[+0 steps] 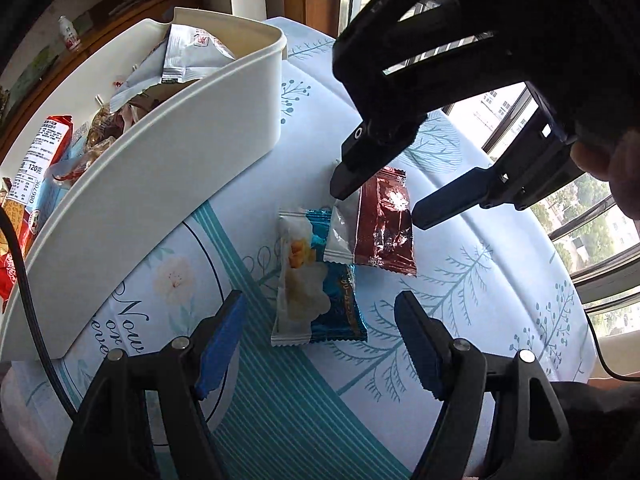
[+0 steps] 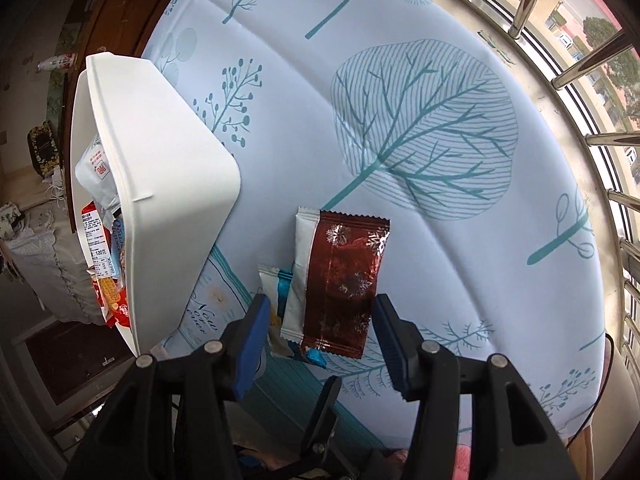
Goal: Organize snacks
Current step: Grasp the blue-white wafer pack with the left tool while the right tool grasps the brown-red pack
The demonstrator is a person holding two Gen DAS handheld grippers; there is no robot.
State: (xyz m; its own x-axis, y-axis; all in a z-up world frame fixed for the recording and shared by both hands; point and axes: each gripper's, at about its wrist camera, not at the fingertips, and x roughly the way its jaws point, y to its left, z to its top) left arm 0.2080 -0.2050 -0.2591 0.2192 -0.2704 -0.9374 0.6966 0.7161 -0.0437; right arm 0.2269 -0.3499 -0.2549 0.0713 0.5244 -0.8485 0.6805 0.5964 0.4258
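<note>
Right tongs point(image 2: 318, 344) open, straddling brown packet point(image 2: 340, 280), pads clear

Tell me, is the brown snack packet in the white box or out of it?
Out. The brown packet lies flat on the tablecloth, beside the white box.

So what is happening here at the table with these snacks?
A person is sorting snacks with a claw in each hand. A white bin on the tablecloth already holds several packets. Two packets are not yet in it: a brown packet lying partly over a blue and white packet. The right claw is open around the brown packet, with its pads not pressing on it. The left claw is open near the blue and white one.
</note>
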